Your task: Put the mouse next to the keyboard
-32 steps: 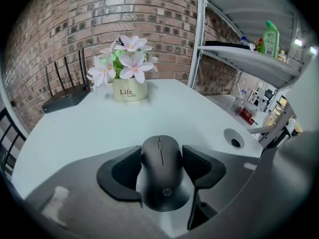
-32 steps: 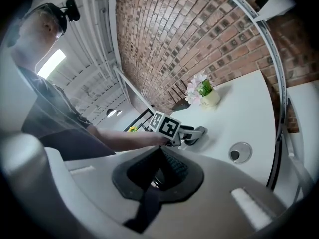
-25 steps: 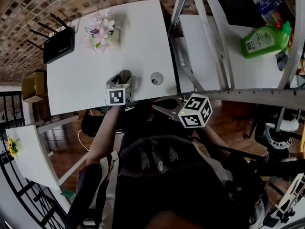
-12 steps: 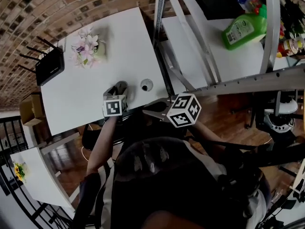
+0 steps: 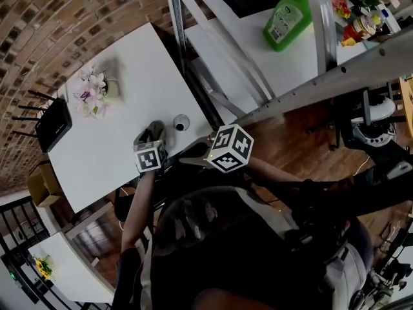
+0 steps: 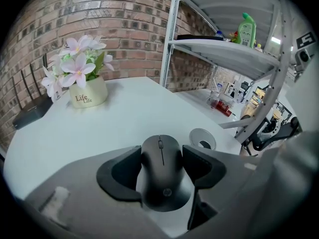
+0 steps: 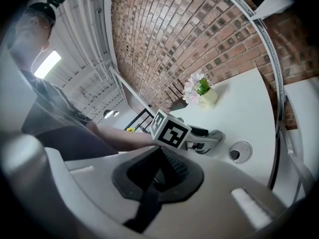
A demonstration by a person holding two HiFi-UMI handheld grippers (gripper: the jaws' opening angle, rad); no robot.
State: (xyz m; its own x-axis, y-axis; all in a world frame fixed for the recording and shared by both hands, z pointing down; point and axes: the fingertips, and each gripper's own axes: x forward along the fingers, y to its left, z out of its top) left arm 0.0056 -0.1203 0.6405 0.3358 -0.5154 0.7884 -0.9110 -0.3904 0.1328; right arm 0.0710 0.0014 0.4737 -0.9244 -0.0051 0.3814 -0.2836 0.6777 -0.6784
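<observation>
A black mouse sits between the dark pads of my left gripper, which is shut on its sides over the white desk near the front edge. In the head view the left gripper points onto the desk and the mouse barely shows between its jaws. My right gripper hovers just right of it at the desk edge, jaws together with nothing between them. The right gripper view shows its own pads closed and the left gripper beyond. No keyboard is in view.
A round cable grommet lies just right of the mouse. A flower pot and a black router stand at the desk's far side. A white metal shelf frame with a green bottle rises to the right.
The head view has swung, so the desk now lies more tilted and further left. Both grippers keep the same places at the desk's front edge, the left still holding the mouse.
</observation>
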